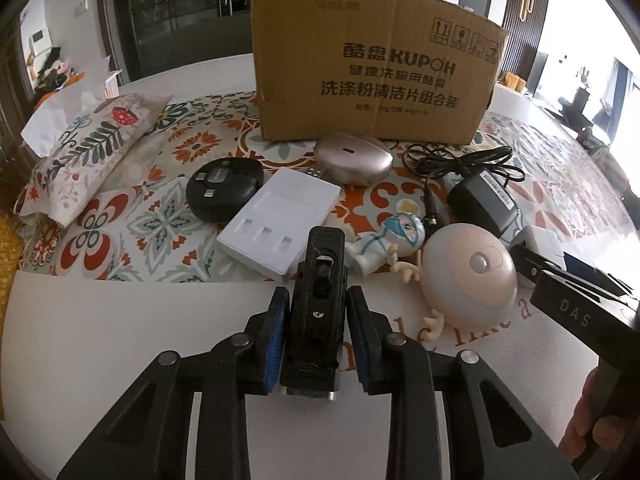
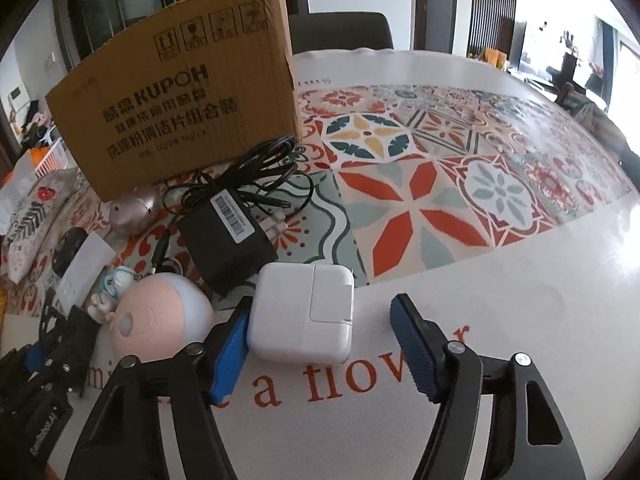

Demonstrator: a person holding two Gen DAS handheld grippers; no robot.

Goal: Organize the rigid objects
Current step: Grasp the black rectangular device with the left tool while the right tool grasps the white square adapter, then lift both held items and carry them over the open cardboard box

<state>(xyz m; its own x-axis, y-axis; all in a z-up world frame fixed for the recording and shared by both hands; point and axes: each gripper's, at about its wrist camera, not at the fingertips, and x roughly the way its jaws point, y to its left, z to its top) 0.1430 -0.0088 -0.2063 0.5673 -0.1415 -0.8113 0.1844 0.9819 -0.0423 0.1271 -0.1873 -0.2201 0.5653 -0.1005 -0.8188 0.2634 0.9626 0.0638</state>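
Near the front edge of the bench [image 1: 120, 320], the left gripper [image 1: 318, 332] has its jaws closed on a black clip-like device [image 1: 320, 304]; both blue pads [image 1: 276, 344] press against its sides, and its far end points toward the clutter. Just beyond it lies a white charger tray [image 1: 280, 220] with three slots, and left of that a round black cable case [image 1: 224, 188]. A small figurine in a white suit and goggles [image 1: 388, 240] lies right of the tray, touching a round pink-and-white lamp [image 1: 468, 276]. Farther back sit a rose-gold oval gadget [image 1: 352, 158], a black power adapter [image 1: 480, 200] with its coiled cord [image 1: 460, 160], and a cardboard box [image 1: 372, 60] standing upright behind them all. A floral pouch [image 1: 88, 148] rests at the far left on the patterned mat [image 1: 160, 220].

On the right side, the right gripper [image 2: 324, 348] has its jaws spread wide around a white square power plug [image 2: 300, 316]. The left blue pad [image 2: 230, 348] touches the plug's left side, while the right pad stands apart from it. The plug lies flat on the bench, just near of the black adapter and right of the round lamp.
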